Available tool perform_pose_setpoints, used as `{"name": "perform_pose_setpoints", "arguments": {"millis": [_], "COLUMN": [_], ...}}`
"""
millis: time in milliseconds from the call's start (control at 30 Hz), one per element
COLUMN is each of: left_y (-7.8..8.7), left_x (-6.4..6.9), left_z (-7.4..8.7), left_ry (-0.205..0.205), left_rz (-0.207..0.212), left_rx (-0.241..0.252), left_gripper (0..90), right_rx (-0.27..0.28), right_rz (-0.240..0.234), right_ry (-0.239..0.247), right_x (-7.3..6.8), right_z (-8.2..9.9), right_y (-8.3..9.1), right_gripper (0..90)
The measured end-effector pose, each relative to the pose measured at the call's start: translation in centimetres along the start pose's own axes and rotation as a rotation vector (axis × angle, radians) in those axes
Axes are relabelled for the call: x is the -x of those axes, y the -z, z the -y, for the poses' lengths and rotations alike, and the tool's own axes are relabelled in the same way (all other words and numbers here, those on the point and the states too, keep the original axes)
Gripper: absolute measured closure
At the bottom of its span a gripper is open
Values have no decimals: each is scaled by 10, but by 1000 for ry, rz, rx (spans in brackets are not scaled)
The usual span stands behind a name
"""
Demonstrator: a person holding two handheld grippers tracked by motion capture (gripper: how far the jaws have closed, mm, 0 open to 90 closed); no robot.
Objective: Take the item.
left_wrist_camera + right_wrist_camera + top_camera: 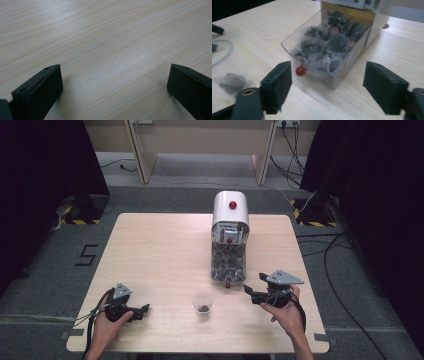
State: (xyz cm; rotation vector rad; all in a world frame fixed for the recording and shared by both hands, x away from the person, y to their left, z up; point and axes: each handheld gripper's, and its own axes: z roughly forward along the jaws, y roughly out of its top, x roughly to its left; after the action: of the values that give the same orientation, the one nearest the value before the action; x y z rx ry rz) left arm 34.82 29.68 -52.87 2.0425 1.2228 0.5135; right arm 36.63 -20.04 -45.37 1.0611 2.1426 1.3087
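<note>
Both grippers wide open and empty at the near edge of the table.

The right gripper (255,283) sits just right of the dispenser's (229,237) clear tray and its red knob (300,71). The clear cup (203,302), holding one dark sachet, stands between the grippers, with the left gripper (145,308) at near left over bare table (105,40).

Table (165,250): pale wood-grain top, smooth, soft sheen. Dispenser (230,207): glossy white plastic hood, glossy red knob (232,205); at its 6 o'clock, clear glossy plastic drawer (329,75) of translucent sachets (312,46), small shiny red knob (300,71). Cup (203,301): thin clear plastic. Left gripper (113,85) and right gripper (327,85): jaws matt black plastic. Floor (45,280): grey, rough, carpet-like.
</note>
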Motion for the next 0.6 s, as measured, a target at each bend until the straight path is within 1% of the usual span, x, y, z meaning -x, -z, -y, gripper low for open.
{"name": "perform_pose_setpoints", "arguments": {"millis": [100, 133, 200, 233, 467, 600], "left_y": [0, 0, 0, 0, 0, 0], "left_x": [0, 0, 0, 0, 0, 0], "left_z": [0, 0, 0, 0, 0, 0], "left_ry": [0, 0, 0, 0, 0, 0], "left_rz": [0, 0, 0, 0, 0, 0], "left_rx": [0, 0, 0, 0, 0, 0], "left_gripper": [0, 0, 0, 0, 0, 0], "right_rx": [3, -4, -4, -5, -8, -24], "right_rz": [11, 12, 16, 27, 43, 46], "right_ry": [-12, -17, -15, -23, -44, -47], "right_x": [2, 3, 4, 5, 11, 13], "right_z": [2, 4, 5, 7, 15, 21], "right_y": [1, 4, 4, 7, 14, 16], "right_gripper": [219, 194, 185, 177, 177, 178]}}
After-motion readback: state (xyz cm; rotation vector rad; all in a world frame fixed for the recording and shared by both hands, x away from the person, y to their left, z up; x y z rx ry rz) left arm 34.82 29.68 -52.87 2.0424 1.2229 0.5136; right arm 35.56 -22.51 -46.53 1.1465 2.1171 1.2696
